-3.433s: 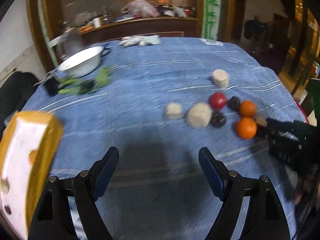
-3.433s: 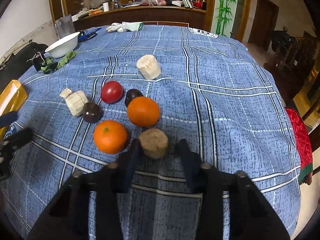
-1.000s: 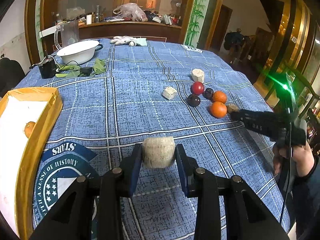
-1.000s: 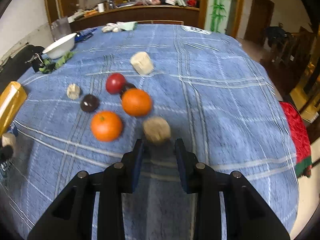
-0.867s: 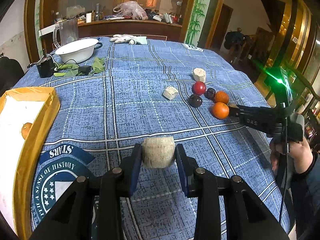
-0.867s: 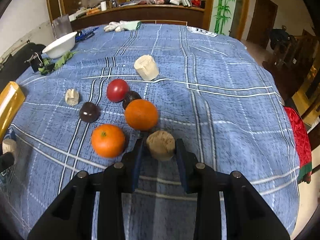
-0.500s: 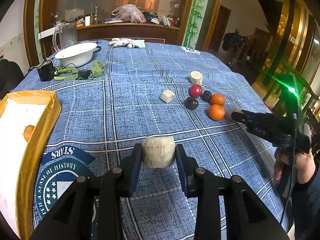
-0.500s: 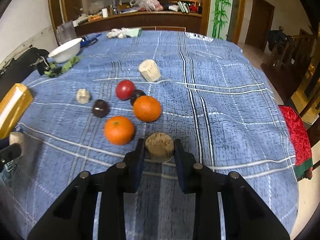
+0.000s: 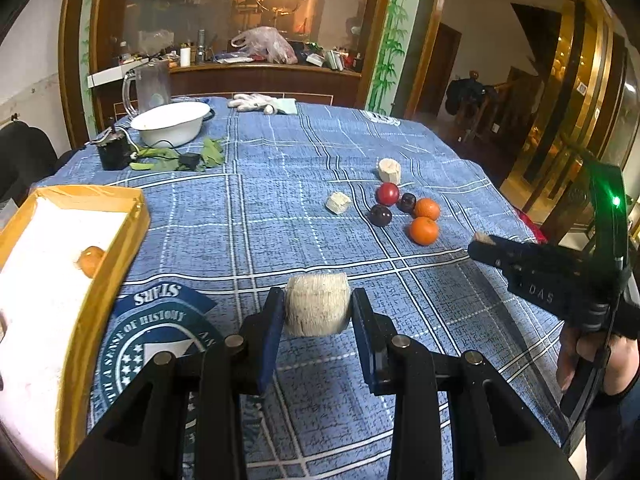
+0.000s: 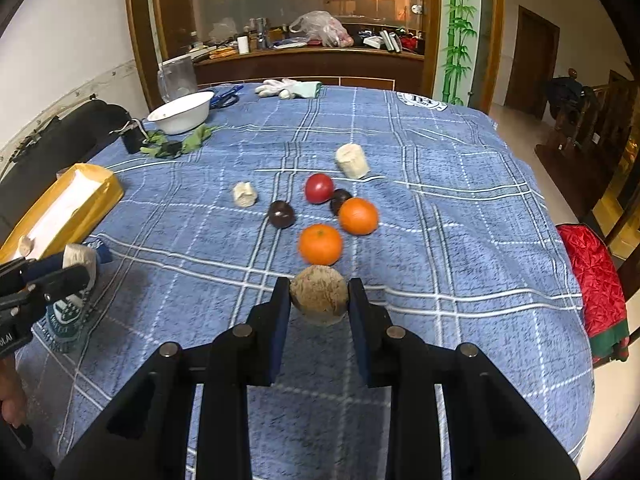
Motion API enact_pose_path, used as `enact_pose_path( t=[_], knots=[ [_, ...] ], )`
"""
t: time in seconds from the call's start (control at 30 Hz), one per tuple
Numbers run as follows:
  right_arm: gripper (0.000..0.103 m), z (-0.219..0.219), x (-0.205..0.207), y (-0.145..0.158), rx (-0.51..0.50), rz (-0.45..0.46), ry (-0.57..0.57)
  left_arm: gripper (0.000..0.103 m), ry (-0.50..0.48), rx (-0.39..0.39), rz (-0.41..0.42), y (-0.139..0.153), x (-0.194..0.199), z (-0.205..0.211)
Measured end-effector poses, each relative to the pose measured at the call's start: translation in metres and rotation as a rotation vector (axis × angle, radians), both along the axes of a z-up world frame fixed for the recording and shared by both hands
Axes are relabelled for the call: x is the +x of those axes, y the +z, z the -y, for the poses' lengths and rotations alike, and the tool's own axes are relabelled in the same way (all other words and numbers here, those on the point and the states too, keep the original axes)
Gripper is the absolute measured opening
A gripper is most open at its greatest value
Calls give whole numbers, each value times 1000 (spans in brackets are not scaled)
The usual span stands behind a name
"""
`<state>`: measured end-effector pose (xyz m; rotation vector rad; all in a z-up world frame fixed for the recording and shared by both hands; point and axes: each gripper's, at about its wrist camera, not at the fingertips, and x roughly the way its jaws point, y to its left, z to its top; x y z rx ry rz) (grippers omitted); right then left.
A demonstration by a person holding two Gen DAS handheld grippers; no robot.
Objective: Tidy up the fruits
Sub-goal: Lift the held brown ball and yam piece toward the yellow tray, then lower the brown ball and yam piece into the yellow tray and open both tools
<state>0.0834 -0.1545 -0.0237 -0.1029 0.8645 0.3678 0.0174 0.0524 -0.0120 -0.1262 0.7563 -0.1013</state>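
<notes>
Blue checked cloth [image 9: 280, 184] covers the table, with a wooden counter and glass partition behind it and a bamboo-painted pillar to the right. From the left wrist view, the left gripper [image 9: 318, 312] pinches a pale, rough cylindrical chunk [image 9: 318, 309] between its blue pads, held above the cloth near a printed emblem; this view alone looks down into the yellow tray [image 9: 104, 280] at the left edge, where a small orange fruit [image 9: 91, 260] lies on its white floor. The right wrist view shows what the other barely catches — the right gripper [image 10: 319, 300] clamped on a brown round fruit [image 10: 319, 300] (only a sliver of it peeks past that gripper's tip in the left view). Beyond it lie two oranges [image 10: 320, 244], a red fruit [image 10: 319, 188], two dark plums [image 10: 281, 214] and two more pale chunks [image 10: 352, 161], clustered mid-table. Farther back sit a white bowl [image 10: 182, 112], green leaves [image 10: 192, 138] and white gloves [image 10: 288, 88].
</notes>
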Motion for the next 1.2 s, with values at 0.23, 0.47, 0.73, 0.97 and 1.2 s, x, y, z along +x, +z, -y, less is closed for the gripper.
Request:
enact_pose_path(
  t=[0.23,0.47,0.73,0.97,1.2],
  knots=[
    [30,-15,-22,6,11,9,32,33,41,1,15,5,-11,-11],
    [30,-33,-40,15,27,28,81,33,90,6,35,11,-26,-23],
    [30,-55,-51,24,55,47,131,33,171,2,47,17,-42,-49],
    [30,-79,-55,26,77,50,180,33,264,2,59,21,-55,-81],
    [30,-111,-58,31,95,59,243,33,372,2,68,26,-70,-115]
  ],
)
